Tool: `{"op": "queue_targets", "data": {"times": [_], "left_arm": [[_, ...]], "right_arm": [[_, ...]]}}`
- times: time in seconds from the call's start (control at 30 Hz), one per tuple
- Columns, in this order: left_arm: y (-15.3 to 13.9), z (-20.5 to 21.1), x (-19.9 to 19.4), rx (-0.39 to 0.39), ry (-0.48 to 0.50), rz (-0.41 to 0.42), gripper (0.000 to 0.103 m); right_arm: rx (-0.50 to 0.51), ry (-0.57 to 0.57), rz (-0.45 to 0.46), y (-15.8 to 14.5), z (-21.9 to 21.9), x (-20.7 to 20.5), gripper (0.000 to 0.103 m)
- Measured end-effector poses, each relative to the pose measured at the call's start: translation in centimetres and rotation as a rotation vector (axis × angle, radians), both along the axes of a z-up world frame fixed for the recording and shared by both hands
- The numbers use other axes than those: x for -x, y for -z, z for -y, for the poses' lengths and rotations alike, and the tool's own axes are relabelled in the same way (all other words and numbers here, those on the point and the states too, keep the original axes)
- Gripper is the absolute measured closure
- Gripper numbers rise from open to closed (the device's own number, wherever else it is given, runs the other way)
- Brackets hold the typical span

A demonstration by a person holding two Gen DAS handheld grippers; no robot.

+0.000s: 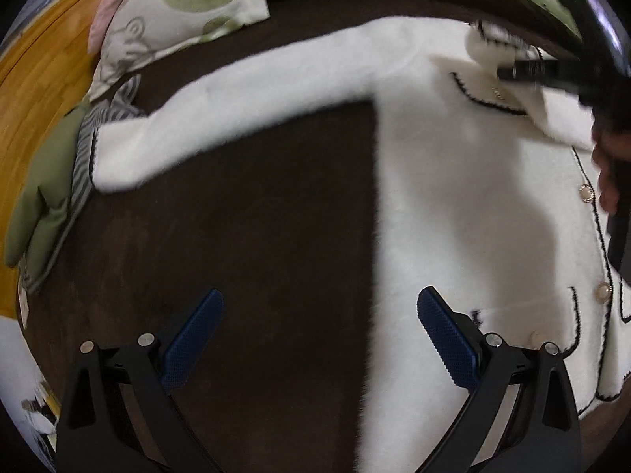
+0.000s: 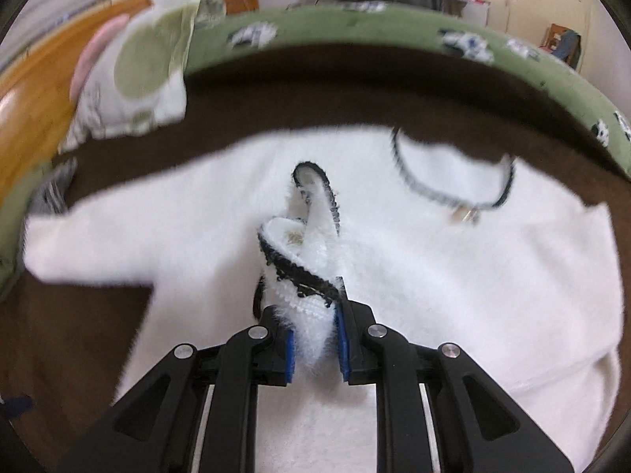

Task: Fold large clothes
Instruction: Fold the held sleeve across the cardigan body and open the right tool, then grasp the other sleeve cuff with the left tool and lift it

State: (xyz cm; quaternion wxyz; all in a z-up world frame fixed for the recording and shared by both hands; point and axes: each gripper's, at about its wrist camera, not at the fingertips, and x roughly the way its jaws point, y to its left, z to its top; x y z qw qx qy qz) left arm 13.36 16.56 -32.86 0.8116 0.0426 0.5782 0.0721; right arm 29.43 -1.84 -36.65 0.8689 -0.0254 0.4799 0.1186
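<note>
Two claws in my feeds — my right gripper (image 2: 315, 349) pinches a black-trimmed fold of the white cardigan (image 2: 453, 276) between its blue pads, the rest of the garment spread flat ahead of it on the brown blanket (image 2: 335, 90). My left gripper (image 1: 319, 339) hangs spread wide with nothing in it; the cardigan's body lies under its right finger, one sleeve (image 1: 236, 106) stretching off ahead — toward a patterned pillow (image 1: 177, 12).

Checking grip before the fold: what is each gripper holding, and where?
Right gripper pinches the fluffy white black-trimmed cardigan by a sleeve cuff. Left gripper is open, holding nothing.
</note>
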Motion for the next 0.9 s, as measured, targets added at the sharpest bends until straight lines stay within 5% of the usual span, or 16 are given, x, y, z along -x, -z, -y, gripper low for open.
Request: {"op": "queue_targets", "data": {"times": [0.17, 0.5, 0.67, 0.9], "left_arm": [[0.6, -0.6, 0.0, 0.004, -0.015, 0.013, 0.006], [-2.7, 1.1, -1.9, 0.071, 0.001, 0.083, 0.006], [-4.0, 4.3, -5.6, 0.14, 0.093, 0.152, 0.006], [-5.1, 11.2, -11.7, 0.337, 0.202, 0.249, 0.006]], "right_arm": [[-0.038, -0.078, -0.034, 1.4, -0.7, 1.8, 0.034], [-0.075, -0.171, 0.069, -6.9, 0.6, 4.2, 0.034], [-0.004, -0.147, 0.083, -8.1, 3.9, 2.1, 0.076], [0.034, -0.015, 0.063, -5.4, 10.7, 0.2, 0.084]]}}
